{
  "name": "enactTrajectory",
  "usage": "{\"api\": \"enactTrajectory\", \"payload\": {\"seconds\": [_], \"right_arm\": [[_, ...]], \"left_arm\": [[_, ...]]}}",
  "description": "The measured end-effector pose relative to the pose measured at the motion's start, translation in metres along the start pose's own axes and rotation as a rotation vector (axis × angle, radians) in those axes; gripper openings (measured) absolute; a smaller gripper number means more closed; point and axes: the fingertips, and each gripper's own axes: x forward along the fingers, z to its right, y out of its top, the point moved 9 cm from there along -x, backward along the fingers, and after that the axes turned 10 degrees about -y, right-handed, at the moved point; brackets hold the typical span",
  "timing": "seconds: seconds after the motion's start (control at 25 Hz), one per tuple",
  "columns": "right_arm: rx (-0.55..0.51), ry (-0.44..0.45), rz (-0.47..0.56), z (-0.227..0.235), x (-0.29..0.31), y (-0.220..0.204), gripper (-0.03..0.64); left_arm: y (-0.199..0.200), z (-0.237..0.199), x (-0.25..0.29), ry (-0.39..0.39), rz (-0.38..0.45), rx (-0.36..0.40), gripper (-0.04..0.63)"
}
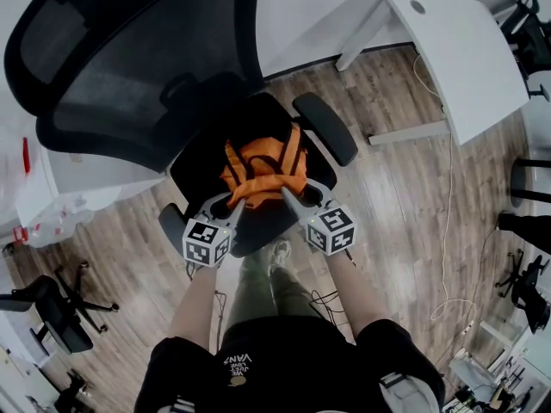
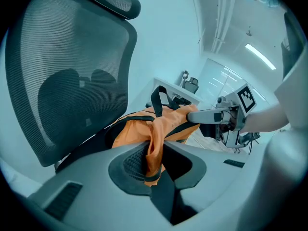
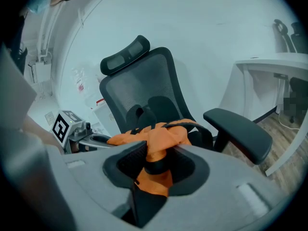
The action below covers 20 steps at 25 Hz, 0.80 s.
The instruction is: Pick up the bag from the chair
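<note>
An orange bag [image 1: 263, 172] with black straps lies on the seat of a black mesh-backed office chair [image 1: 129, 67]. My left gripper [image 1: 231, 200] holds the bag's near left side, and in the left gripper view a fold of the orange bag [image 2: 144, 129] is pinched between the jaws of that gripper [image 2: 153, 160]. My right gripper [image 1: 289, 194] has the near right side. In the right gripper view, bunched fabric and a black strap of the bag [image 3: 156, 134] sit clamped in its gripper [image 3: 154, 166]. Each gripper shows in the other's view: the right gripper [image 2: 211, 114], the left gripper [image 3: 91, 139].
The chair's right armrest [image 1: 325, 127] juts out beside the bag. A white desk [image 1: 465, 50] stands at the back right, with a cable [image 1: 448, 196] trailing over the wood floor. Other chair bases stand at the lower left [image 1: 60, 304] and right edge [image 1: 529, 179].
</note>
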Motion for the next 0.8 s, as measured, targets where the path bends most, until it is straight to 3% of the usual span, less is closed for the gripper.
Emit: {"api": "enactTrajectory", "payload": {"seconds": [0.8], "right_arm": [[-0.025,-0.009,0.017,-0.012,-0.012,0.006,0.083]], "left_arm": [[0.012,0.014,-0.010,0.014,0.004,0.053,0.055]]}}
